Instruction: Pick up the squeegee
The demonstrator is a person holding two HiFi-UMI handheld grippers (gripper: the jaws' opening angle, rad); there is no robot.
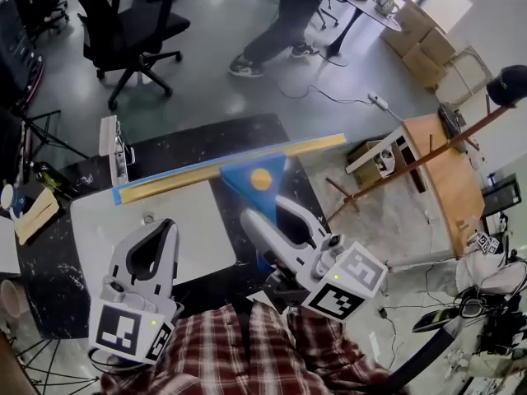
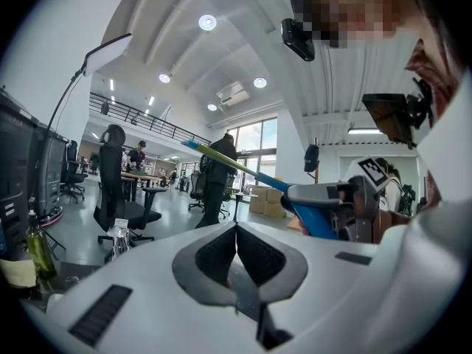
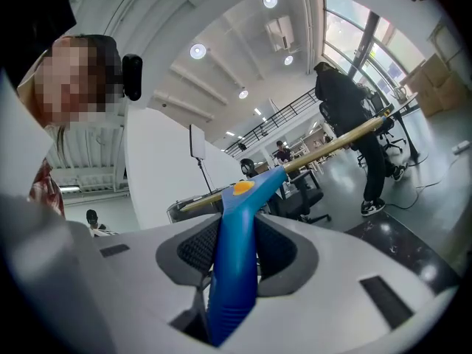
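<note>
Right gripper view: the dark ribbed pads (image 3: 193,248) of the right gripper (image 3: 236,231) pinch the blue handle of the squeegee (image 3: 234,271), one pad on each side.
Handle: it runs up out of the jaws and widens into a blue wedge with an orange dot.
Blade: a long tan strip (image 1: 189,178) with blue ends, lying crosswise beyond the wedge (from where I stand it spans most of the tabletop's width).
Left gripper (image 2: 236,234): jaws pressed together, nothing between them; it points level, beside the right one.
Head view, under the grippers: a white board (image 1: 193,233) lies on the dark marbled table (image 1: 198,138).
Near edge: a red plaid shirt (image 1: 247,352).
Beyond the table: a black office chair (image 1: 132,31), a person walking past (image 1: 280,23), and cardboard boxes (image 1: 420,44) on the grey floor.
</note>
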